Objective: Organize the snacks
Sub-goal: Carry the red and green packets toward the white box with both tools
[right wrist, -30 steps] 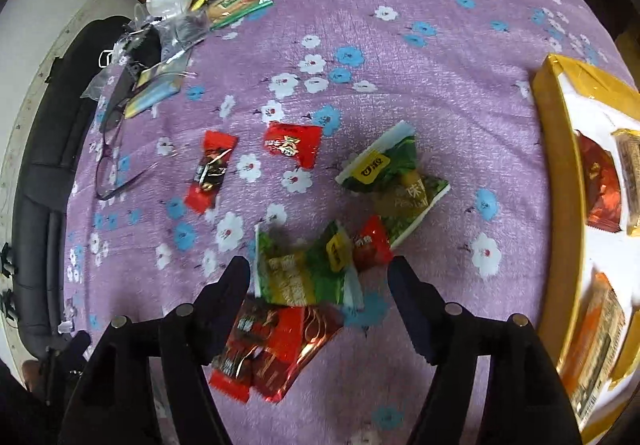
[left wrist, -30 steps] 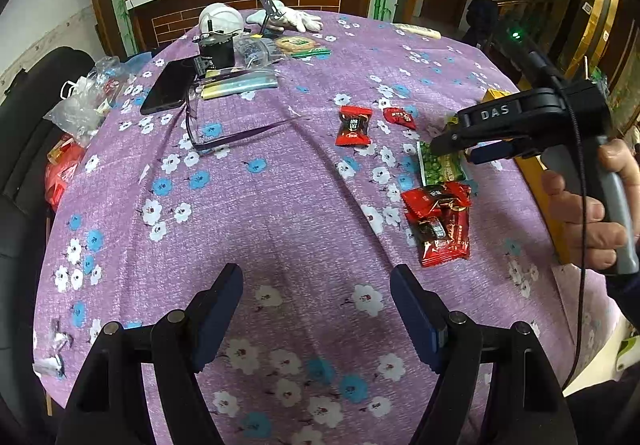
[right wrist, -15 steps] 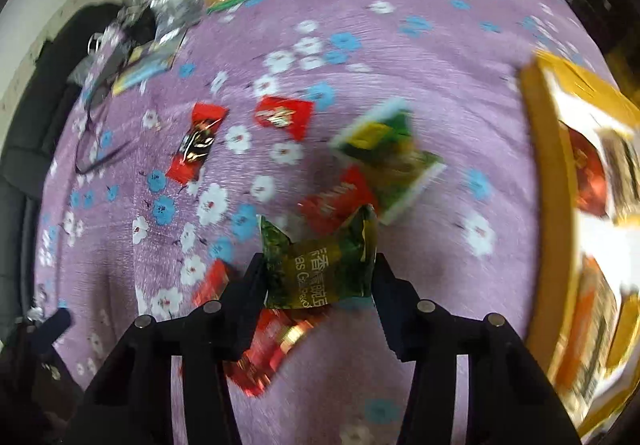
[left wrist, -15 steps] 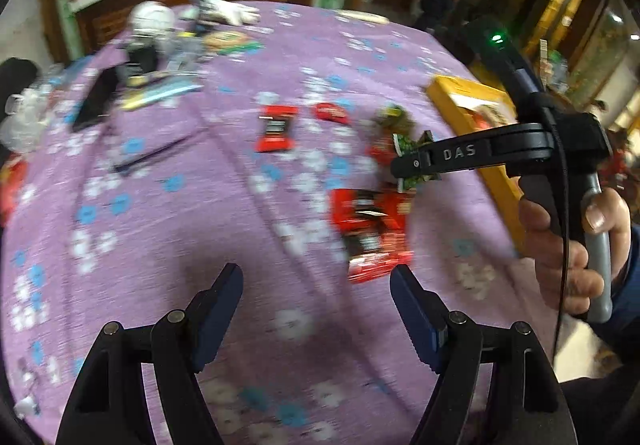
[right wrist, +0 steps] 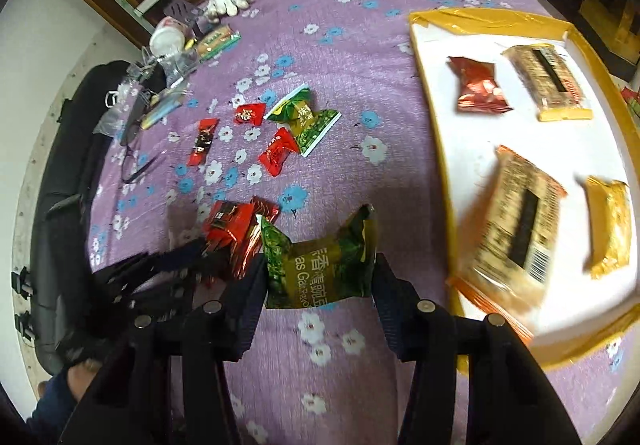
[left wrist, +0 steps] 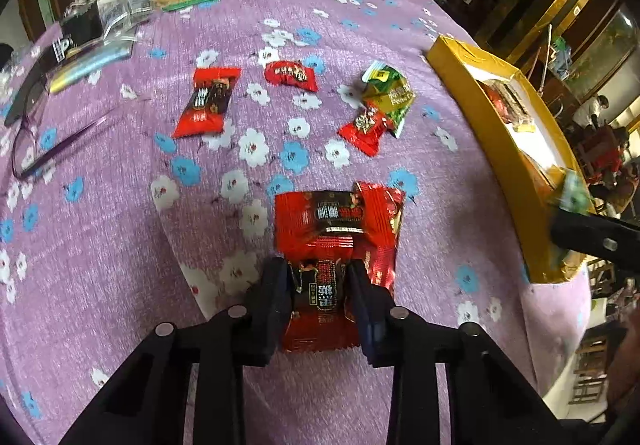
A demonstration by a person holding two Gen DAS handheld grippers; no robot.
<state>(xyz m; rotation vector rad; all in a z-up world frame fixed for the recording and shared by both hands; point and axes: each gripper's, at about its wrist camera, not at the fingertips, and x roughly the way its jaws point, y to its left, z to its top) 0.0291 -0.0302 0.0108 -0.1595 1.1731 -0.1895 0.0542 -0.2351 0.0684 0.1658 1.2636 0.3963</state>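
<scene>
Left wrist view: my left gripper (left wrist: 319, 287) closing on the red packet (left wrist: 320, 295) atop a pile, risk dragging neighbours; right gripper (right wrist: 319, 277) clamps the green packet (right wrist: 320, 269) by its edges, may slip short of the yellow tray (right wrist: 436, 149).

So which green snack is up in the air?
The green pack pinched in the right tongs, lifted above the cloth. The other green pack lies flat further back, beside a small red candy.

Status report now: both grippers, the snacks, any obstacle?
Left gripper closing on red snack packet. Right gripper holds green pea packet, short of yellow tray. Nothing in the way.
</scene>
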